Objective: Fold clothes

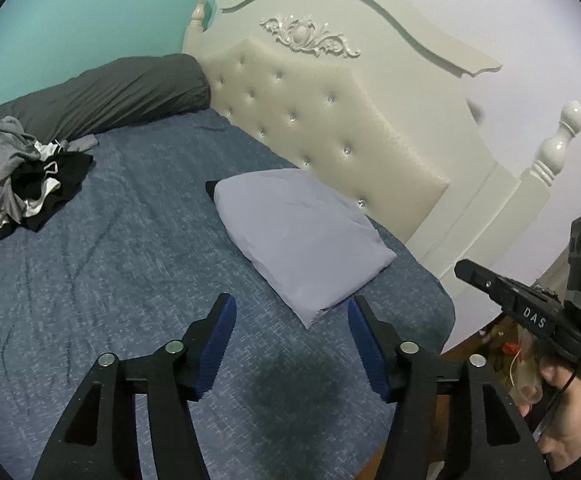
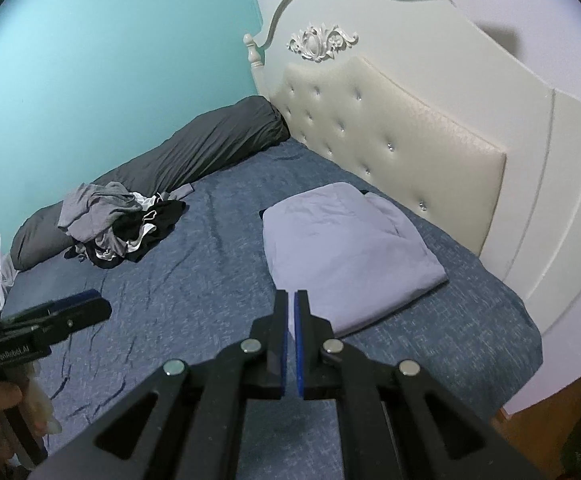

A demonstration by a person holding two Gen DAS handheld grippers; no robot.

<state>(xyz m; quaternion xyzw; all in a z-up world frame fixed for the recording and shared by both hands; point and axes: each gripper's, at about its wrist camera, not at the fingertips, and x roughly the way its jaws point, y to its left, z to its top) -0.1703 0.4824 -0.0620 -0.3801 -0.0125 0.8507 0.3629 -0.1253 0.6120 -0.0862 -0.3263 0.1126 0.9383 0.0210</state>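
1. The left gripper (image 1: pixel 290 312) hung over the bed, jaws apart with nothing between them; seen from the right wrist, its body read "GenRobot.AI".
2. The right gripper (image 2: pixel 291 300) had its blue pads all but closed, holding nothing; its side showed "DAS" from the left wrist.
3. A folded pale lilac garment (image 2: pixel 342 248) lay flat just beyond both grippers on the blue bedspread (image 2: pixel 210 264), near the headboard.
4. A heap of grey, black and white clothes (image 2: pixel 122 224) sat well apart, beside a dark grey bolster (image 2: pixel 210 140).
5. The cream tufted headboard (image 2: pixel 390 120) met a turquoise wall (image 2: pixel 110 60).
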